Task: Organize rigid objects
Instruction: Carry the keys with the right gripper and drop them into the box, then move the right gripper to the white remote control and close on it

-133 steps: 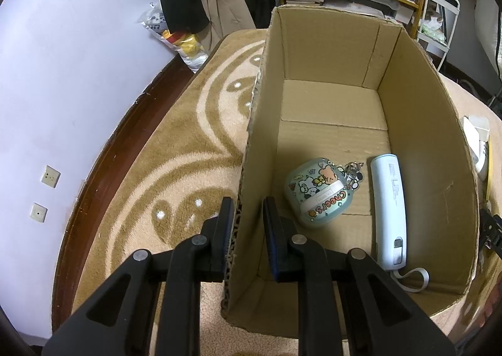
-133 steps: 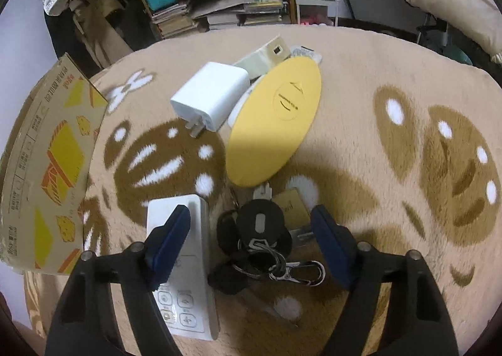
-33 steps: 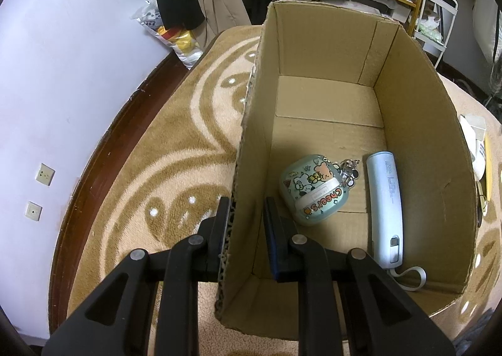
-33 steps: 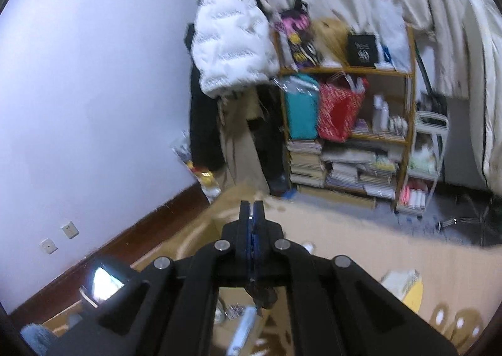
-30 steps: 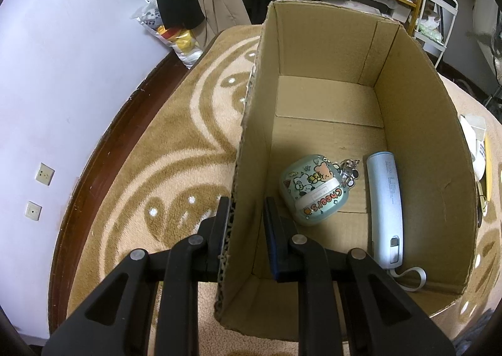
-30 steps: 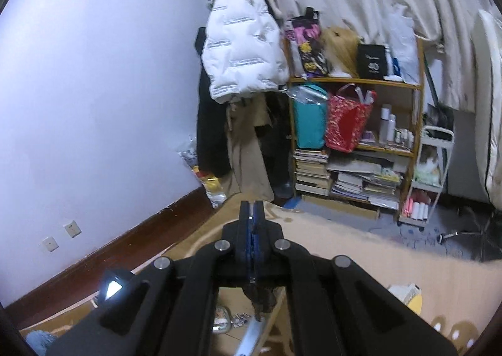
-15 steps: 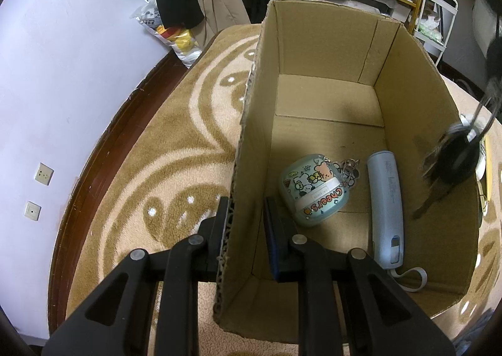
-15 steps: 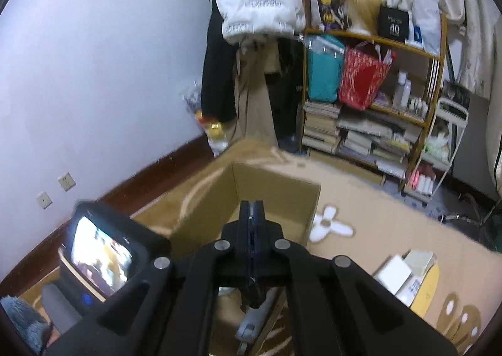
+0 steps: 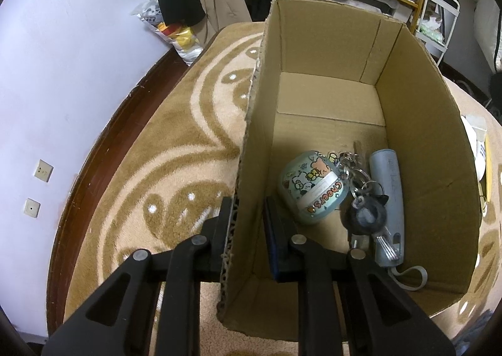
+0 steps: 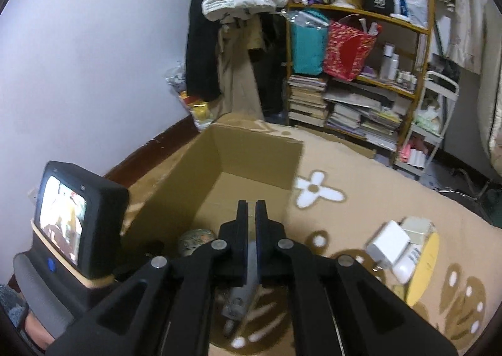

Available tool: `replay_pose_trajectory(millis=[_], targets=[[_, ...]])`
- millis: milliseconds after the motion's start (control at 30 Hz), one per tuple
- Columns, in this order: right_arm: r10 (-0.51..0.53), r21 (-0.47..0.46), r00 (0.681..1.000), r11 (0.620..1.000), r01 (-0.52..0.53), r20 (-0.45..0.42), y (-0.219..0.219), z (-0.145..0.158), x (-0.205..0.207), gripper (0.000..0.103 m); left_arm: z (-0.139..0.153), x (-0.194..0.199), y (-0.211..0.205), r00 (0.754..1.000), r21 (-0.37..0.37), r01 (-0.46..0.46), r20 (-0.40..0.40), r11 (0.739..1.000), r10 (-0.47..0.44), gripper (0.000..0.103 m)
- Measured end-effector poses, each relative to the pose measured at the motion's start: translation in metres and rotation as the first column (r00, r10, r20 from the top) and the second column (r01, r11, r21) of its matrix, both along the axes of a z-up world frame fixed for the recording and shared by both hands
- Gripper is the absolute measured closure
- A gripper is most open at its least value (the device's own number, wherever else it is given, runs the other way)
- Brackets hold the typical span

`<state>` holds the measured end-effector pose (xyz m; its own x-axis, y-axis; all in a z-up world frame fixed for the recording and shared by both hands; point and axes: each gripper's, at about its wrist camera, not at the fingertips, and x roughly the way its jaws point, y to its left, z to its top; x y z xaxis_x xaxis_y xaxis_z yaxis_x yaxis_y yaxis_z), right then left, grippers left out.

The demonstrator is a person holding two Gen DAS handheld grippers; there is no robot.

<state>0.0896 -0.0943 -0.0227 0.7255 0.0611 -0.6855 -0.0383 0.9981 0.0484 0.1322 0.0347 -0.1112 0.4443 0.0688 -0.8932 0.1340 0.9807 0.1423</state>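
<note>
Left gripper [image 9: 246, 215] is clamped on the box [image 9: 420, 149] wall. Keys [image 9: 364, 215] sit at the case's [image 9: 310, 188] 3 o'clock. Right gripper [image 10: 251, 215] hangs slightly parted, empty.

Open cardboard box [image 9: 417, 124] fills frame center-right. On its floor, lower middle: round pastel cartoon case [image 9: 312, 186] lying flat, dark key bunch [image 9: 364, 215] touching its right side, overlapping upright-lying pale blue remote [image 9: 387, 199] with grey strap.
</note>
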Motion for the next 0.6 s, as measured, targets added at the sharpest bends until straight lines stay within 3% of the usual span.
replay_pose_trajectory(millis=[100, 167, 233, 300, 367, 600], targets=[[-0.027, 0.007, 1.0, 1.0, 0.027, -0.005, -0.012, 0.001, -0.007, 0.088, 0.001, 0.0, 0.002, 1.0, -0.006, -0.004, 0.0, 1.0, 0.004, 0.087], [-0.046, 0.002, 0.999, 0.999, 0.046, -0.004, -0.02, 0.001, -0.011, 0.055, 0.001, -0.001, 0.002, 1.0, -0.007, -0.004, -0.001, 1.0, 0.004, 0.087], [-0.064, 0.002, 0.998, 0.998, 0.064, 0.005, -0.028, 0.001, -0.018, 0.037, 0.001, -0.001, 0.002, 1.0, -0.006, -0.002, 0.001, 1.0, 0.002, 0.087], [-0.083, -0.008, 0.996, 0.996, 0.083, 0.013, -0.034, 0.001, -0.024, 0.027, 0.001, -0.002, 0.001, 1.0, -0.002, -0.001, 0.001, 1.0, 0.001, 0.087], [-0.108, -0.028, 0.994, 0.994, 0.108, 0.015, -0.042, -0.001, -0.028, 0.003, 0.001, -0.002, 0.001, 1.0, 0.003, -0.003, 0.001, 1.0, 0.003, 0.087], [-0.178, 0.01, 0.983, 0.984, 0.179, -0.034, -0.07, -0.02, -0.041, 0.0, 0.002, -0.002, 0.002, 1.0, 0.004, -0.007, 0.003, 1.0, 0.007, 0.087]])
